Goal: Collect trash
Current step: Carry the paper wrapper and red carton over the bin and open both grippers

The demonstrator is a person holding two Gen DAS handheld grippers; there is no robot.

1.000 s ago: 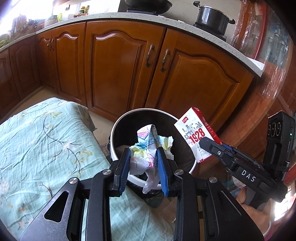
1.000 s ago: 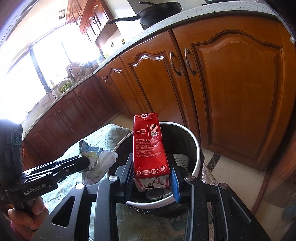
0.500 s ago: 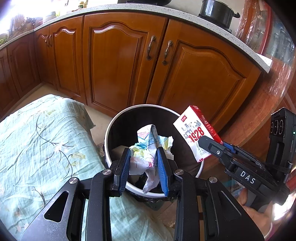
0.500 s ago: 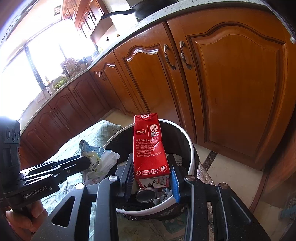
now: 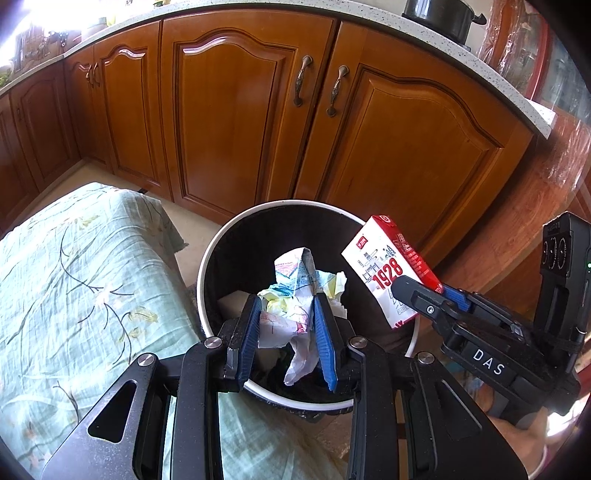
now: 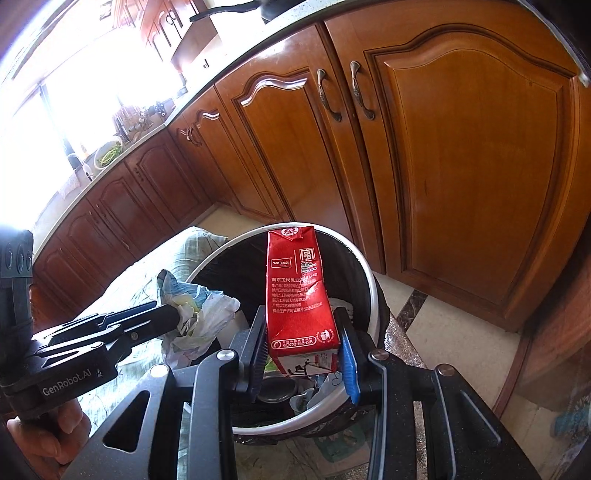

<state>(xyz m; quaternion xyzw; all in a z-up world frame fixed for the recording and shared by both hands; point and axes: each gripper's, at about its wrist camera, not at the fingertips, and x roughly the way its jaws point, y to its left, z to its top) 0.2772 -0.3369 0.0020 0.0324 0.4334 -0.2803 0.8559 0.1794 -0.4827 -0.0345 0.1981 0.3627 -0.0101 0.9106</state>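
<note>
A: What are the fingers doing on the left side?

B: The left gripper is clamping a crumpled wad of paper, its blue fingers pressing the wad from both sides at lower centre of the left wrist view. The wad is hanging over the open mouth of the trash bin, with a loose tail drooping below the fingers.

A: And the right?

B: The right gripper is gripping a red milk carton by its lower end, the carton standing nearly upright between the fingers at the centre of the right wrist view. It too is sitting above the bin, whose white rim is ringing a black liner with scraps lying inside.

A: What is lying around them?

B: A pale green floral cloth is covering the desk at the left of the left wrist view, just beside the bin. Wooden cabinet doors are filling the upper half, and a dark pot is sitting on the counter at upper right.
</note>
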